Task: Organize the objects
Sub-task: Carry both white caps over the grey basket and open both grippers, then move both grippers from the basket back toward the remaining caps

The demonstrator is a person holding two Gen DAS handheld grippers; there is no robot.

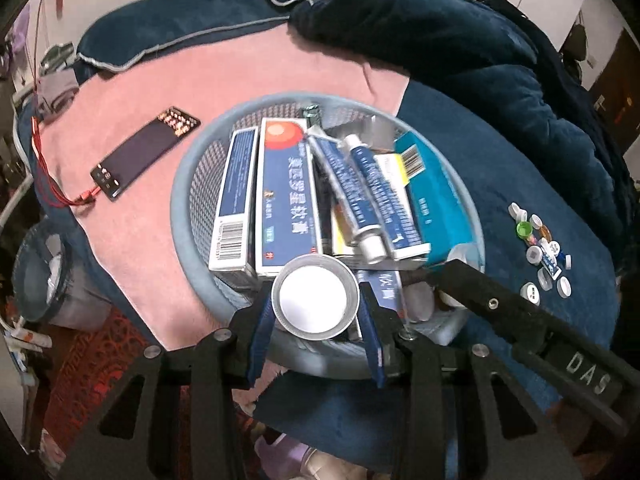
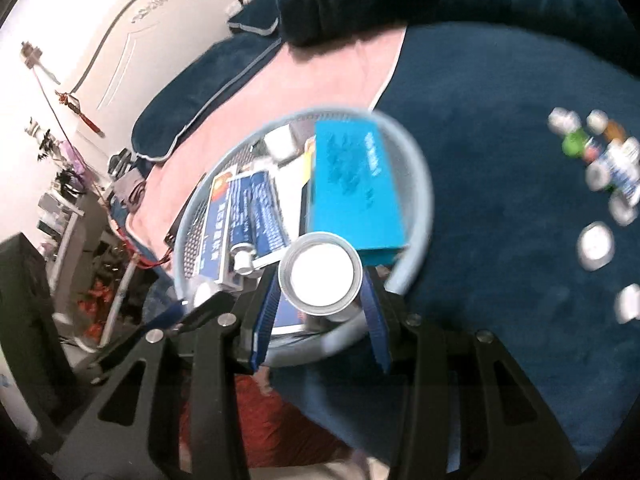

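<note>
A round grey-blue mesh basket (image 1: 180, 200) sits on the bed and holds several medicine boxes and tubes. Among them are a blue box with a red circle (image 1: 284, 192), two blue-and-white tubes (image 1: 376, 192) and a teal box (image 1: 440, 208). My left gripper (image 1: 316, 300) hangs over the basket's near rim, shut on a small white round bottle (image 1: 312, 300) seen end-on. My right gripper (image 2: 322, 280) is shut on a similar white round bottle (image 2: 322, 274) above the same basket (image 2: 424, 200), beside the teal box (image 2: 352, 188).
Several small bottles and loose caps (image 1: 540, 252) lie on the dark blue blanket (image 2: 500, 200) to the right. On the pink sheet (image 1: 248, 68) left of the basket lies a phone (image 1: 144, 152) with a red cable. A rumpled dark blue quilt (image 1: 460, 40) lies behind.
</note>
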